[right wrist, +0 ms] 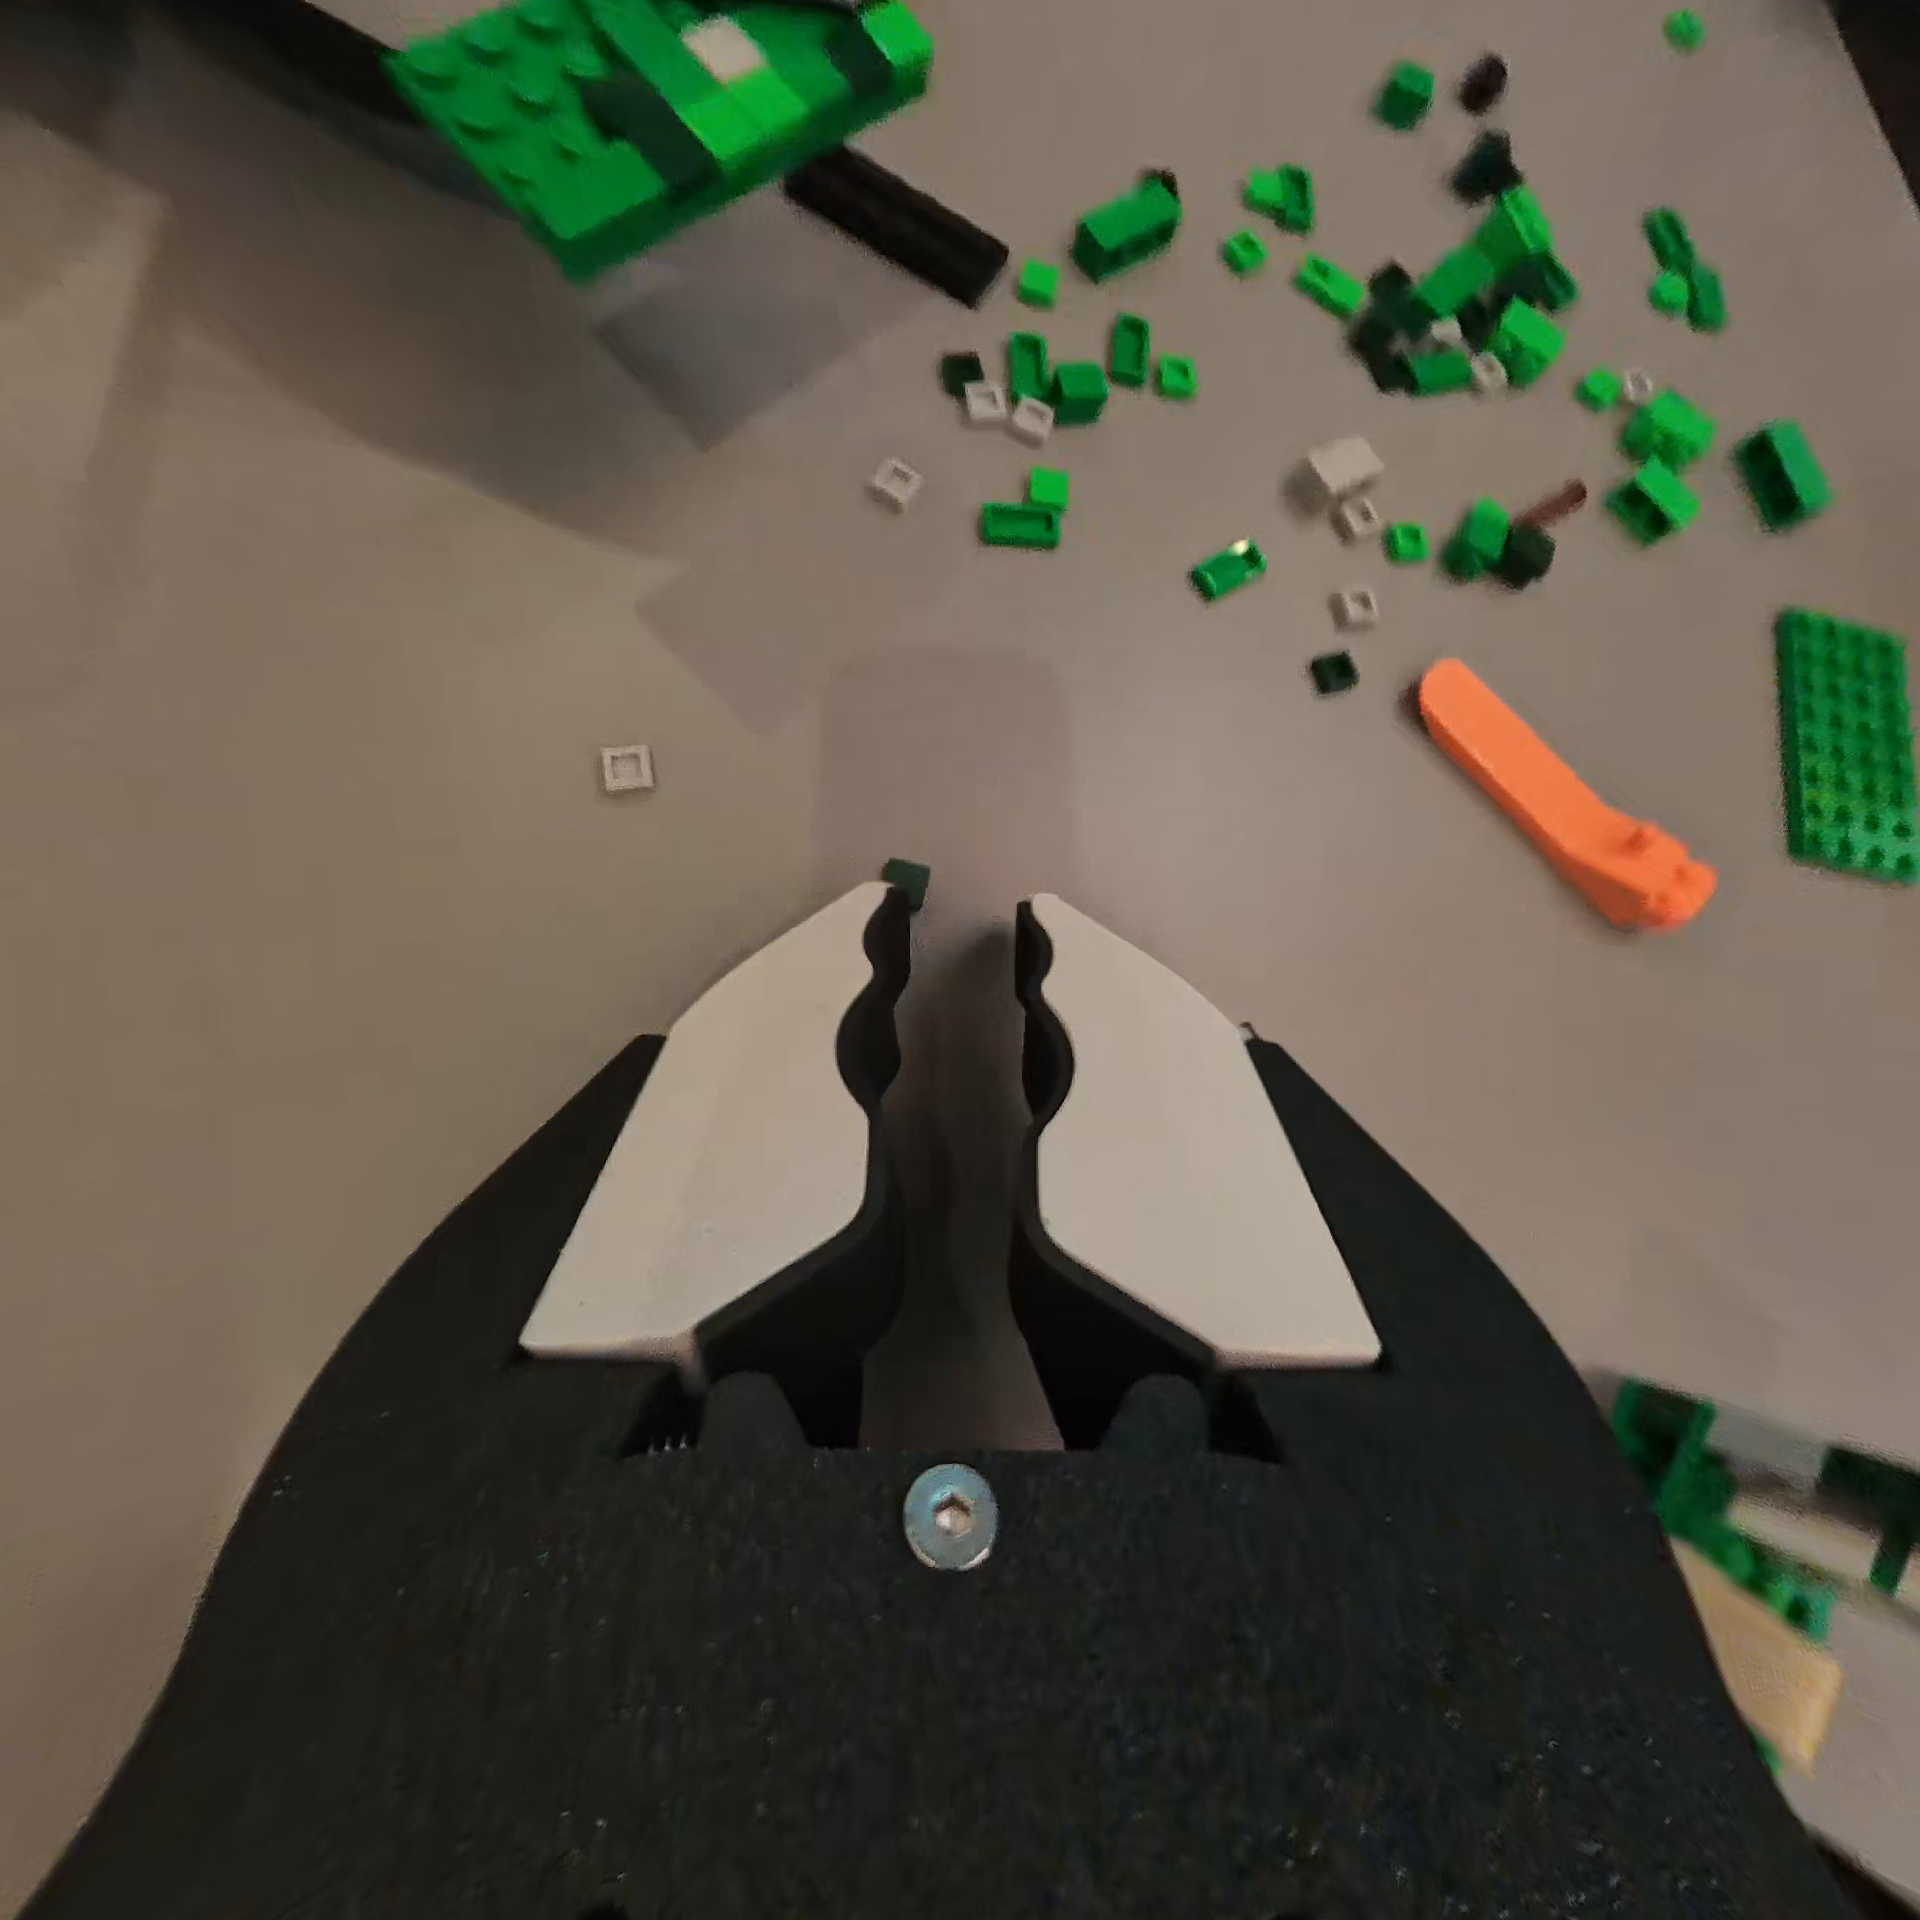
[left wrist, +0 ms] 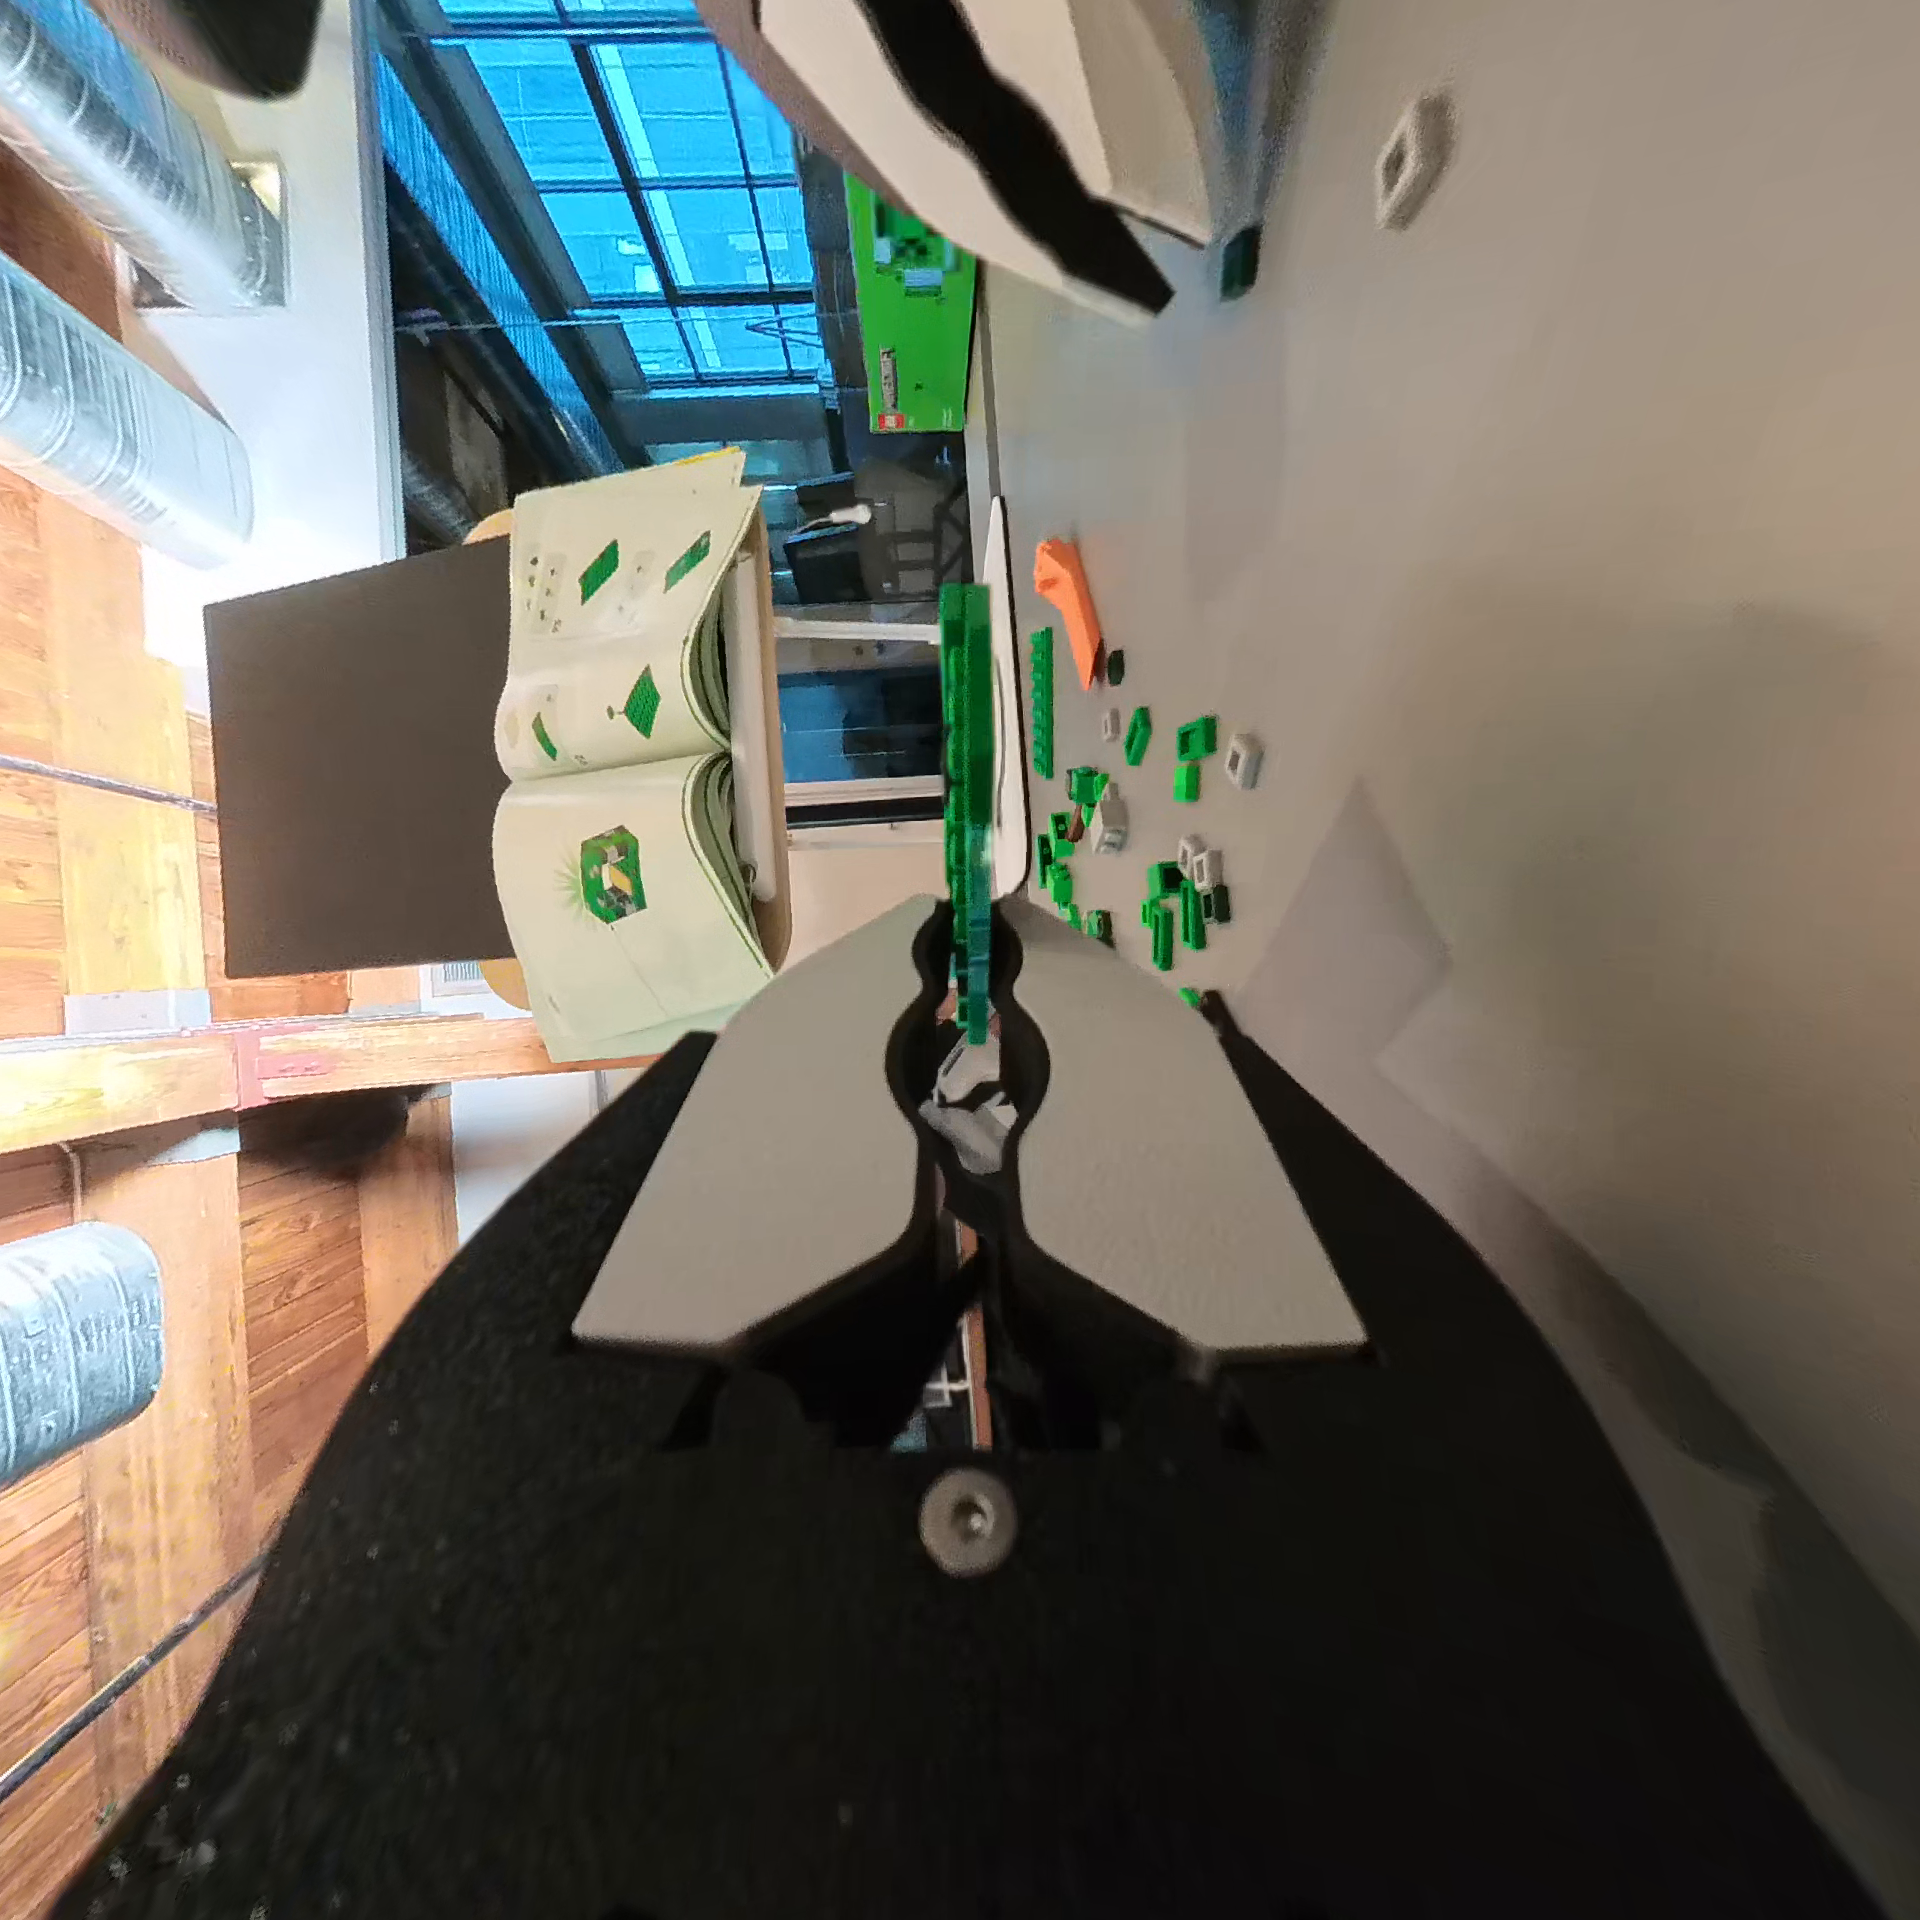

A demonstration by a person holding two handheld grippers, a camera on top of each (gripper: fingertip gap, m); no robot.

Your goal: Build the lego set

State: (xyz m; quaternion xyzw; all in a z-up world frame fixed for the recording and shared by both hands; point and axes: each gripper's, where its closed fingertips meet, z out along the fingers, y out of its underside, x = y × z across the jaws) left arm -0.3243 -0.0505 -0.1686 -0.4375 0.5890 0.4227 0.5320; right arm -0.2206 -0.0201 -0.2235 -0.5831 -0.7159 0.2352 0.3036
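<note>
Left gripper [left wrist: 971, 935] clamps the green build [left wrist: 966, 769]; right gripper [right wrist: 961, 904], parted and empty, must next pinch the dark stud [right wrist: 906, 878].

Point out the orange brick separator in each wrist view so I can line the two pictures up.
Left wrist view: the separator lies on the grey table, right of centre, above the scattered bricks, just right of the green plate assembly the left hand-held gripper holds.
Right wrist view: the separator lies at the right, below the loose bricks.
Shared landmark: the studded green plate lying flat beside the separator.
</note>
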